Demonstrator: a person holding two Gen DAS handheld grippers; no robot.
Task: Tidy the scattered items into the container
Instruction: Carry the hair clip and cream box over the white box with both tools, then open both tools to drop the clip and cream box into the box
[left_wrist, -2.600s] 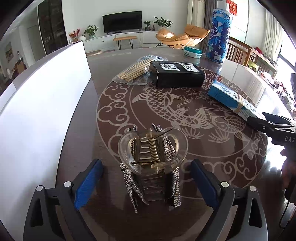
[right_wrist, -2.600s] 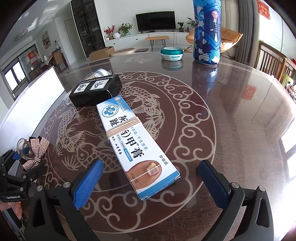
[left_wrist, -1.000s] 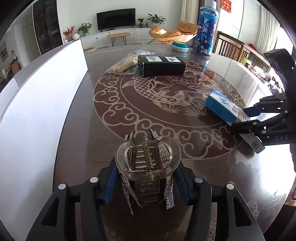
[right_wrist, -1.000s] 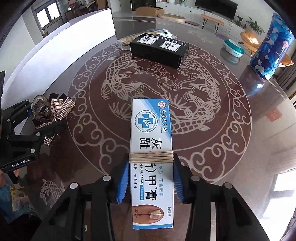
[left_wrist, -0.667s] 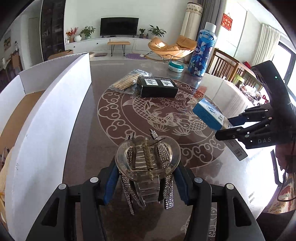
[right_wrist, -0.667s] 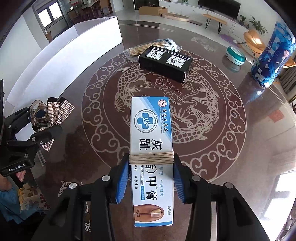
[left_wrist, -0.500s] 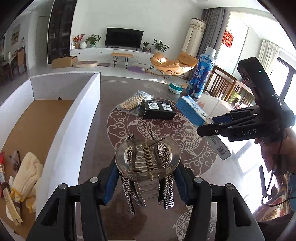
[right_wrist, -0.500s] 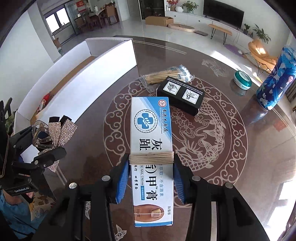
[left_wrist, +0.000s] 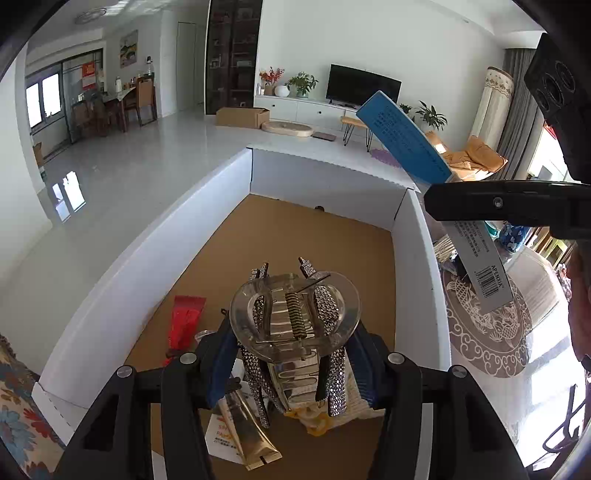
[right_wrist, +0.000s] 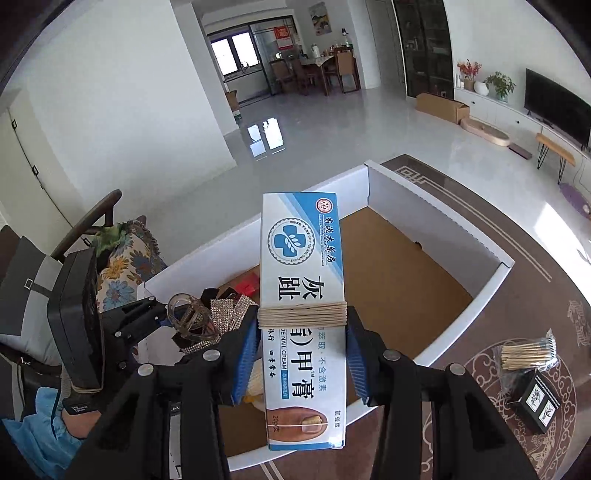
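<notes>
chair: a floral cushion (right_wrist: 125, 258) is lying on the seat at far left, outside the box.
left gripper (left_wrist: 295, 354): its blue pads are pinching a clear hair claw (left_wrist: 295, 314) with rhinestone bows, and it is hanging over the near end of the box.
box (left_wrist: 155, 258): a white-walled container with a brown floor is sitting at the table's edge; a red packet (left_wrist: 186, 317), a gold tube (left_wrist: 247, 435) and a yellowish cloth are lying at its near end.
right gripper (right_wrist: 301, 354): its jaws are clamping the sides of a blue-and-white nail cream carton (right_wrist: 301, 280) bound with rubber bands, and it is hovering above the box.
table (right_wrist: 517, 295): a bag of sticks (right_wrist: 528, 352) and a black box (right_wrist: 535, 400) are lying side by side at right.
</notes>
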